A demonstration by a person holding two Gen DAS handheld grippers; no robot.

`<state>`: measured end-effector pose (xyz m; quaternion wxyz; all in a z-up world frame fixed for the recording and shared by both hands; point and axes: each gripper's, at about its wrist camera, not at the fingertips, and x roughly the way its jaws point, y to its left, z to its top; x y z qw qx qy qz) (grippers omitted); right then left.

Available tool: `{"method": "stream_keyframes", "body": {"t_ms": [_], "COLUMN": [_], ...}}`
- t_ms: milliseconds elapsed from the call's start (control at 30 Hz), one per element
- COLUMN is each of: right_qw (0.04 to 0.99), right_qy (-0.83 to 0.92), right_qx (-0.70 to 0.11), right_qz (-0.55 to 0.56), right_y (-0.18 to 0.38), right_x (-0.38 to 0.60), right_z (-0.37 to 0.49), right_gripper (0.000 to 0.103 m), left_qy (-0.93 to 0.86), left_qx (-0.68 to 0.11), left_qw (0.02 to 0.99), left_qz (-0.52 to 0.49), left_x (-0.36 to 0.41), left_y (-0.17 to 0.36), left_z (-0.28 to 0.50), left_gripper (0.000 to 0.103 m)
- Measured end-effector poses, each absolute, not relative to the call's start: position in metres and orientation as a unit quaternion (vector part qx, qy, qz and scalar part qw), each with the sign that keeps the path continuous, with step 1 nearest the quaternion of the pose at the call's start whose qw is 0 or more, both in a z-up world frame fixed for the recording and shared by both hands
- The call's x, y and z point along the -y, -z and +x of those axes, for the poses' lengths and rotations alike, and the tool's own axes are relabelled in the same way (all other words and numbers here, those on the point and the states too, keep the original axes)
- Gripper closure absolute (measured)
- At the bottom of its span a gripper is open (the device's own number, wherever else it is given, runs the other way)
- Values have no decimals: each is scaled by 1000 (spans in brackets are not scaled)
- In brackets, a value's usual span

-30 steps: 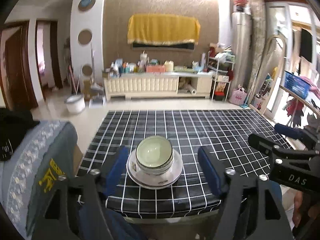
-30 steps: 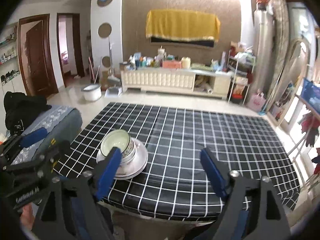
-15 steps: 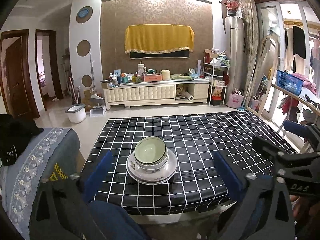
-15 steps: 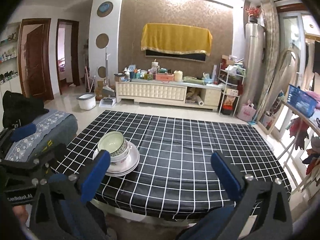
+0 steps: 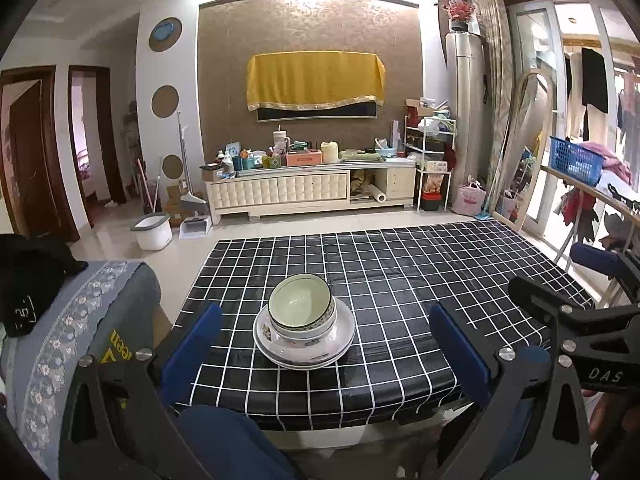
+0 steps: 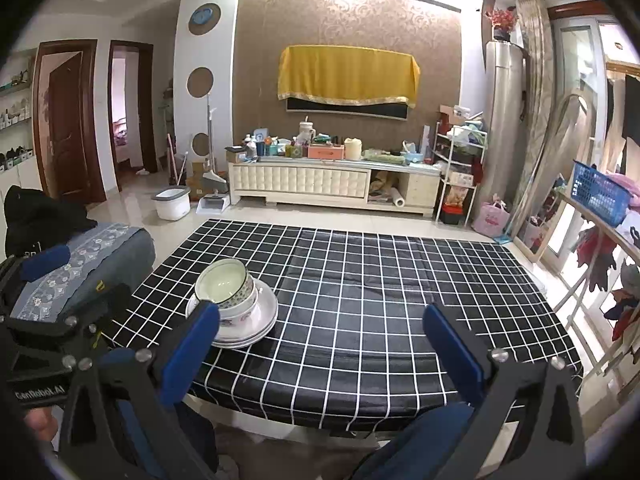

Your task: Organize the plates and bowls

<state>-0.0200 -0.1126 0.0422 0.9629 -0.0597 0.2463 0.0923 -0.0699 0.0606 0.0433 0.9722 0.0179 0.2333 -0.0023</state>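
White bowls (image 5: 301, 309) with a patterned rim are nested on a stack of white plates (image 5: 340, 344) near the front left of the black checked table (image 5: 400, 280). My left gripper (image 5: 326, 344) is open, its blue pads wide apart on either side of the stack and short of it, near the table's front edge. In the right wrist view the bowls (image 6: 225, 285) and plates (image 6: 262, 320) lie left of centre. My right gripper (image 6: 320, 340) is open and empty, with its left pad (image 6: 192, 344) in front of the plates' near edge.
A grey patterned sofa arm (image 5: 88, 320) with a black garment (image 5: 28, 276) stands left of the table. The right gripper's body (image 5: 580, 328) shows at the right of the left wrist view. A drying rack with a blue basket (image 6: 600, 196) lies right.
Both grippers drew back from the stack and their jaws spread wider. The bowls and plates stayed in place on the table.
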Motion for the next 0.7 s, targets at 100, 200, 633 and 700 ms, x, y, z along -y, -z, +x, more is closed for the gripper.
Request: {"method": "stream_keyframes", "body": {"t_ms": [100,200,633,700], "right_qw": [963,963,961,961], "right_qy": [-94,-93,-98,-97], "right_qx": [-247,-245,-251,-250], "right_qz": [-57,-56,-59,-59], "right_y": [-42,-43,-46,-46], "right_x": [114,116,118,119], "right_z": [-22,-24,-25,-25], "right_gripper": [0,0,0,0], "left_qy": [3,3,3,4], "left_qx": [-233,-233,-243,-244], "left_qw": [972,972,970,970], "left_qz": [21,20,18,18], "left_x": [-59,-59,-62,-62], "left_y": [-43,-42,-40,-40], "left_z": [-71,-72,-72,-72], "left_gripper": [0,0,0,0]}}
